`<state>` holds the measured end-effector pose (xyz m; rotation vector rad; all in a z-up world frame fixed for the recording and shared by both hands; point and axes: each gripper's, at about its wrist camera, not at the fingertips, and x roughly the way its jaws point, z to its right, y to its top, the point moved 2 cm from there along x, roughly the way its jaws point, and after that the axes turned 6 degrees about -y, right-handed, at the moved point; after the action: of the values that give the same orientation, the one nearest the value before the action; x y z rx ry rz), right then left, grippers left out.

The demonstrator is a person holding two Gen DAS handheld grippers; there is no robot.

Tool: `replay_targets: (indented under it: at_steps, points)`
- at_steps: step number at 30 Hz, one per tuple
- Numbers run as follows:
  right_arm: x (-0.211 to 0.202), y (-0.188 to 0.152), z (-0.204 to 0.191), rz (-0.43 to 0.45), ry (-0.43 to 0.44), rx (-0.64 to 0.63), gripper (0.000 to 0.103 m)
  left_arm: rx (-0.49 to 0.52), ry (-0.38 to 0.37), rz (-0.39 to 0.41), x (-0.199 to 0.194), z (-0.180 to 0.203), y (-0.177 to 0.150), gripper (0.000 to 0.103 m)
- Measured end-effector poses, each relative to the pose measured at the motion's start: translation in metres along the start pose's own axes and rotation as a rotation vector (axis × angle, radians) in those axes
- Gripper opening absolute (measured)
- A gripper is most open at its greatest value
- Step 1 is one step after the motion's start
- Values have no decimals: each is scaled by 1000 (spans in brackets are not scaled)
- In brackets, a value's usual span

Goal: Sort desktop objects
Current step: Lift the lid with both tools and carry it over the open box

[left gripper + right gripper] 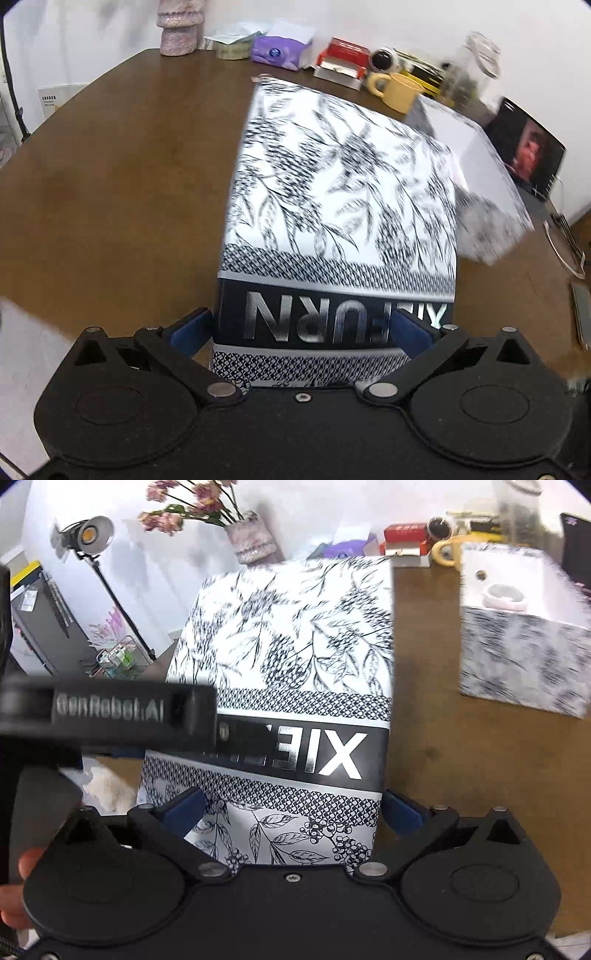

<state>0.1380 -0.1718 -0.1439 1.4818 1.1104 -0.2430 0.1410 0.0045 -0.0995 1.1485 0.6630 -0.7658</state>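
Box lid: a large lid (340,206) printed with black-and-white leaves and a dark lettered band sat between both grippers, above the brown table (122,184).
Left gripper: the left gripper (306,328) had its blue pads pressed on the lid's two sides at the dark band, clamped on it.
Right gripper: the right gripper (291,808) likewise had both blue pads against the lid's edges, gripping it.
Right view only: the left gripper's black body (107,709) crossed the lid's left edge; fingers (22,864) of a hand showed at lower left; a lamp on a stand (92,531) and flowers in a vase (251,535) stood behind.
Left view only: a dark screen (524,151) with a red picture leaned at the far right.
Open box: the matching box (524,664) stood on the table to the right, well apart from the lid; a pale ring-shaped thing (504,594) lay inside, too blurred to name.
Back row: a purple tissue pack (277,51), a red-and-white carton (343,59) and a yellow mug (397,90) lined the far edge.
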Motion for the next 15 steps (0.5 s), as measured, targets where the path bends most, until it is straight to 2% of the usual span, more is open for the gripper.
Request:
replay_targets:
  at_steps: [4, 8, 15]
  points:
    - [-41, -27, 6, 25, -22, -33, 103, -24, -20, 11, -16, 20, -32, 102]
    - [-74, -48, 16, 47, -49, -28, 102, 0, -42, 18, -28, 45, -53, 102]
    - [-117, -58, 41, 92, -115, -1, 102, 62, -88, 38, -40, 94, -58, 103]
